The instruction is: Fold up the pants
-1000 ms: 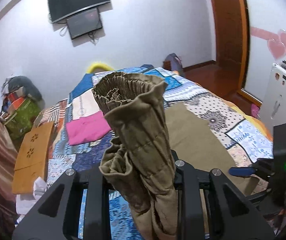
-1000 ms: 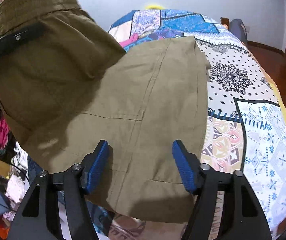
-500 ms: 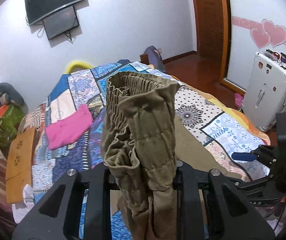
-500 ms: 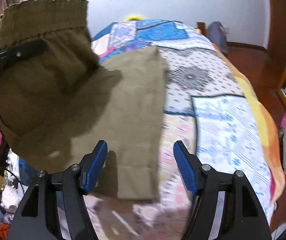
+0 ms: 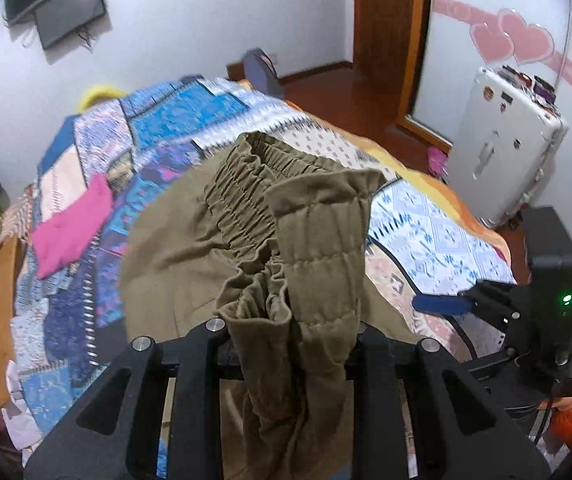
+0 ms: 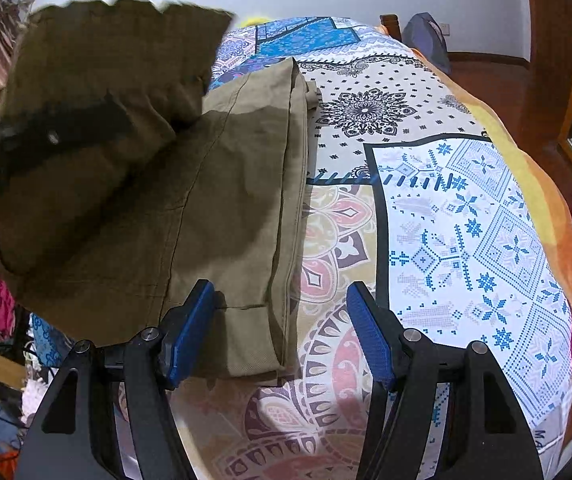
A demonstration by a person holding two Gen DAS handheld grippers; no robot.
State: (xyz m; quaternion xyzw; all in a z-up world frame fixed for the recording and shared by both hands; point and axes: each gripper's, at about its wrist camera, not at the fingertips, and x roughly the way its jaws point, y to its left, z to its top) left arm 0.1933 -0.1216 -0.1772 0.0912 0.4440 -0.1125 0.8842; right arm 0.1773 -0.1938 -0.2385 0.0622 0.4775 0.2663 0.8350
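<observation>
A: Left wrist view first. What's the left gripper (image 5: 292,344) doing?
B: Clamped on the pants (image 5: 310,248). Olive fabric bunched between the jaws at lower centre, elastic waistband (image 5: 253,184) standing up mid-frame, rest draping down onto the quilt (image 5: 438,232).
A: Background?
B: Pink garment (image 5: 71,226) on the quilt at left, wall screen (image 5: 69,12) upper left, white suitcase (image 5: 506,148) right, pink heart stickers (image 5: 514,38) upper right. Right gripper (image 5: 442,305) pokes in at the right edge; only one blue pad seen there, so this view doesn't settle its opening.
A: Right wrist view?
B: Right gripper (image 6: 281,330) spread wide, nothing between the blue pads (image 6: 370,336). Left pad sits over the pants' hem edge at bottom centre, right pad over bare quilt (image 6: 466,220).
A: Pants there?
B: Pants (image 6: 225,200) lie flat on the quilt left of centre, long edge running up the frame. The upper part is lifted at upper left, blurred, with the left gripper (image 6: 45,136) across it as a dark bar.
A: Anything else?
B: Dark bag (image 6: 426,40) at top right by the wooden floor.
</observation>
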